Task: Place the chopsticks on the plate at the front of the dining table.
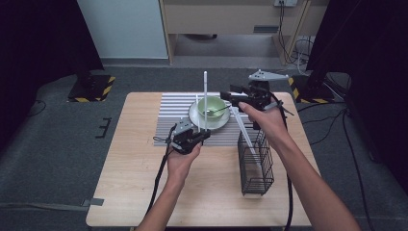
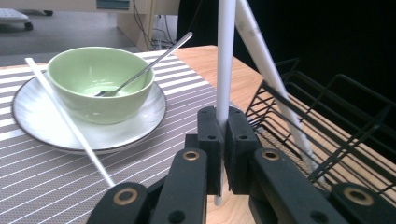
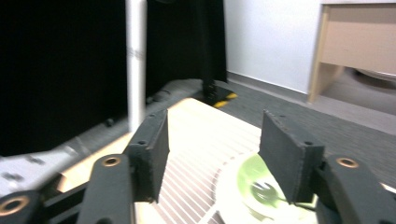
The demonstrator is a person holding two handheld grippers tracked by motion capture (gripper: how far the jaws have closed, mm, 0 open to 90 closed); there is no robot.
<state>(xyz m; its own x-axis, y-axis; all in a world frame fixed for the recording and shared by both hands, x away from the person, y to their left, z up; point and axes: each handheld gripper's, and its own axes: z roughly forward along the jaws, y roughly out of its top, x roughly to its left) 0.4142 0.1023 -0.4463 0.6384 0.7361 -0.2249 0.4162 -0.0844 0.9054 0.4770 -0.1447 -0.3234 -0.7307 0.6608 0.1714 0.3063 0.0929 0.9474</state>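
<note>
Gripping a white chopstick (image 2: 224, 70) upright between closed jaws, the left gripper (image 1: 191, 138) sits near the plate (image 1: 195, 115), just left of the wire basket (image 1: 255, 166). A second chopstick (image 1: 243, 132) leans inside that basket. The right gripper (image 1: 243, 98) hovers beyond the basket's far end, jaws wide apart, holding nothing. A green bowl (image 1: 211, 108) with spoon (image 2: 144, 70) rests on the plate

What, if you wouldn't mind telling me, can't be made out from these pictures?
- Lower end of the white stick in the left gripper: left gripper view, hidden behind its jaws.
- Bowl contents: right gripper view, blurred.
- Wire basket bottom: high view, too small to tell whether the second stick rests there.
</note>
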